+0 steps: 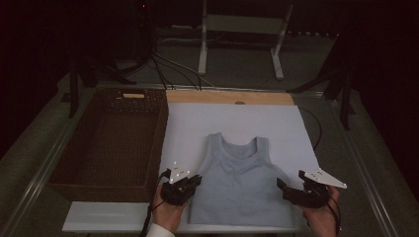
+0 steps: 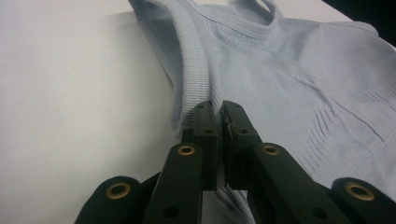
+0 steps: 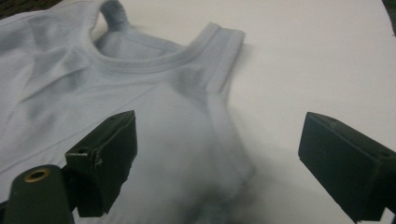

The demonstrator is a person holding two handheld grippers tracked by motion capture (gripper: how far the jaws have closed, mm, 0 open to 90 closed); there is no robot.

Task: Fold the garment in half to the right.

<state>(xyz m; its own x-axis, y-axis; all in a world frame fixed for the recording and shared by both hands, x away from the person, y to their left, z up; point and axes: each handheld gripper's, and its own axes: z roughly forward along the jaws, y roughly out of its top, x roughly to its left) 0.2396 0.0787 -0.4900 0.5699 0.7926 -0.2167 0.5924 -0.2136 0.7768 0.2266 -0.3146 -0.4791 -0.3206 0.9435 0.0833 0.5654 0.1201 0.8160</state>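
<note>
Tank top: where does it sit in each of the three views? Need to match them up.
High view: tank top lies flat at lower centre of the white mat, between the left gripper and right gripper.
Left gripper view: upper right, armhole edge running down into the closed jaws.
Right gripper view: left and centre, between the open jaws.
Shared landmark: the scooped neckline.

Pale blue tank top (image 1: 238, 183) flat on table

We count one pale blue vest (image 1: 240, 182), one wicker basket (image 1: 109, 140), one white worktop (image 1: 197, 126) and two tongs (image 1: 190, 181) (image 1: 289, 190).
</note>
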